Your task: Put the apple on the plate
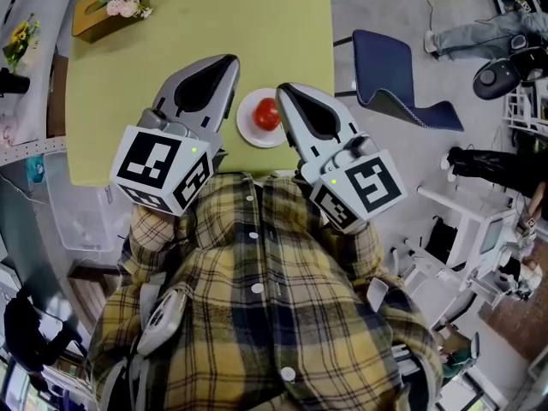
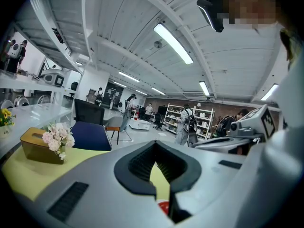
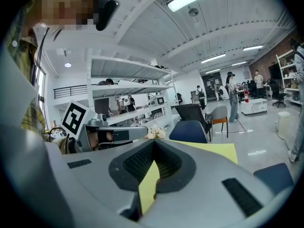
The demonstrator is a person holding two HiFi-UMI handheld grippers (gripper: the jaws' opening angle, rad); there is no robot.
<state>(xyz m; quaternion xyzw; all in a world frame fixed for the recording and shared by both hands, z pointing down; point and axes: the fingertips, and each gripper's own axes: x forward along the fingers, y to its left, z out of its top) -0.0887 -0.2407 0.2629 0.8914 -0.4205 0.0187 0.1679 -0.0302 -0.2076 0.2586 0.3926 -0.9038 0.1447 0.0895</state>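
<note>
Both hands are drawn in close to the chest at the table's near edge, their grippers side by side and tipped slightly down. The grey left gripper point(image 1: 230, 60) and the grey right gripper point(image 1: 282, 89) each have their jaws closed on nothing. Between the two grippers, the red apple point(image 1: 266, 115) sits on a small round white plate point(image 1: 247, 132) near the near edge of the yellow-green table point(image 1: 197, 24). Open tabletop stretches to a tan box of pink flowers point(image 1: 110, 7) at the far left corner. A blue chair point(image 1: 390, 80) stands off the right edge.
</note>
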